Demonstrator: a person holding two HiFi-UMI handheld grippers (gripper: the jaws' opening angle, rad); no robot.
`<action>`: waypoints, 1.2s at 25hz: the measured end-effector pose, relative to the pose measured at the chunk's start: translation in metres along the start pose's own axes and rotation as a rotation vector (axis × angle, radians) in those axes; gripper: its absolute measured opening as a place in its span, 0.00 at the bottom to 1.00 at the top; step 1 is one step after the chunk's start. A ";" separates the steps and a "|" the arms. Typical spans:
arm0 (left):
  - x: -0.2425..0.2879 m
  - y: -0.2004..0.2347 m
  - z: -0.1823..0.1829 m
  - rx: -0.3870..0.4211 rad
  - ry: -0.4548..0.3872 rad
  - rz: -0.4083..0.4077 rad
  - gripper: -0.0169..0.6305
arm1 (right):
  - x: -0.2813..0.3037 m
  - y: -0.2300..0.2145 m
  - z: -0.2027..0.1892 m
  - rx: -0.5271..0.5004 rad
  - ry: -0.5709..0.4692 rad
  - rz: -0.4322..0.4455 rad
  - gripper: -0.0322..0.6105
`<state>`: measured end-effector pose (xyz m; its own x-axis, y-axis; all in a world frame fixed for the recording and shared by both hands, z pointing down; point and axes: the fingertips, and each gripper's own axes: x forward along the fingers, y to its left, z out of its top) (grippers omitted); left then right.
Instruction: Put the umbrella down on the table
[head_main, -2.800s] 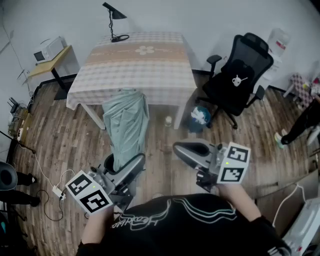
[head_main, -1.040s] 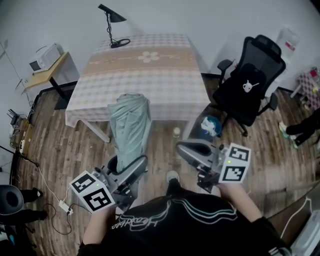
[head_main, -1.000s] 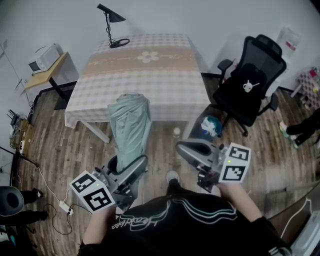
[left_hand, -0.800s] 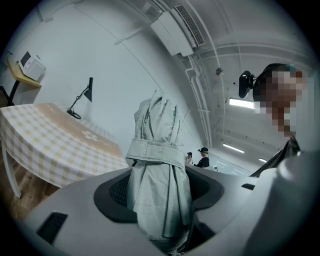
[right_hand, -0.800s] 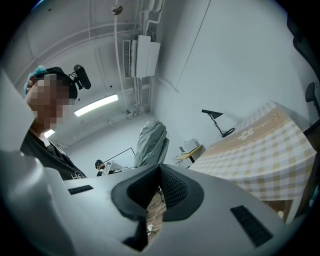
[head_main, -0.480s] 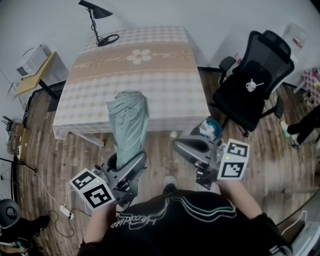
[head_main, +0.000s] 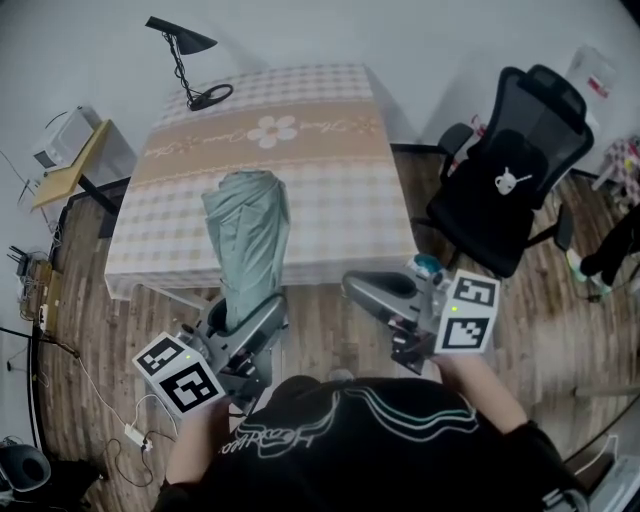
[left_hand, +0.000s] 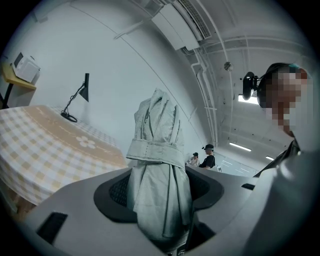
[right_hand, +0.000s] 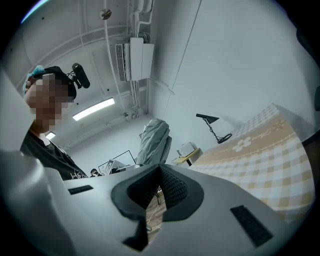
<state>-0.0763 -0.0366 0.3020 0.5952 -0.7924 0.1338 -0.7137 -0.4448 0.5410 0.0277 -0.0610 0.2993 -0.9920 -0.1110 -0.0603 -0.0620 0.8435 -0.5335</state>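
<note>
A folded grey-green umbrella (head_main: 245, 235) stands out from my left gripper (head_main: 240, 320), which is shut on its lower end. Its strapped top reaches over the near edge of the checked tablecloth table (head_main: 330, 150). In the left gripper view the umbrella (left_hand: 157, 165) fills the space between both pads of the left gripper (left_hand: 160, 189), strap wrapped round its middle. My right gripper (head_main: 375, 292) hovers shut and empty, in front of the table's near right corner. The right gripper view shows the right gripper (right_hand: 159, 187) with its pads meeting, the umbrella (right_hand: 152, 140) beyond them and the table (right_hand: 260, 150) to the right.
A black desk lamp (head_main: 185, 60) stands at the table's far left corner. A black office chair (head_main: 510, 180) sits right of the table, a small bin (head_main: 425, 265) near its corner. A side desk with a microwave (head_main: 60, 150) is at the left. Cables lie on the wooden floor (head_main: 70, 330).
Both grippers have moved toward the table, the left one carrying the umbrella. The umbrella's top, earlier short of the table, now overlaps its near edge.
</note>
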 end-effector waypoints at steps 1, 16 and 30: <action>0.001 -0.001 0.001 0.004 -0.002 -0.001 0.42 | -0.001 0.000 0.002 -0.004 -0.002 0.002 0.07; 0.022 0.021 0.021 0.096 0.049 0.016 0.42 | -0.002 -0.023 0.024 -0.015 -0.053 -0.048 0.07; 0.052 0.093 0.035 0.127 0.128 0.022 0.42 | 0.029 -0.082 0.027 0.043 -0.061 -0.121 0.07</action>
<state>-0.1250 -0.1340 0.3300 0.6150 -0.7466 0.2537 -0.7635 -0.4834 0.4282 0.0067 -0.1477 0.3189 -0.9690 -0.2433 -0.0440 -0.1745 0.7989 -0.5757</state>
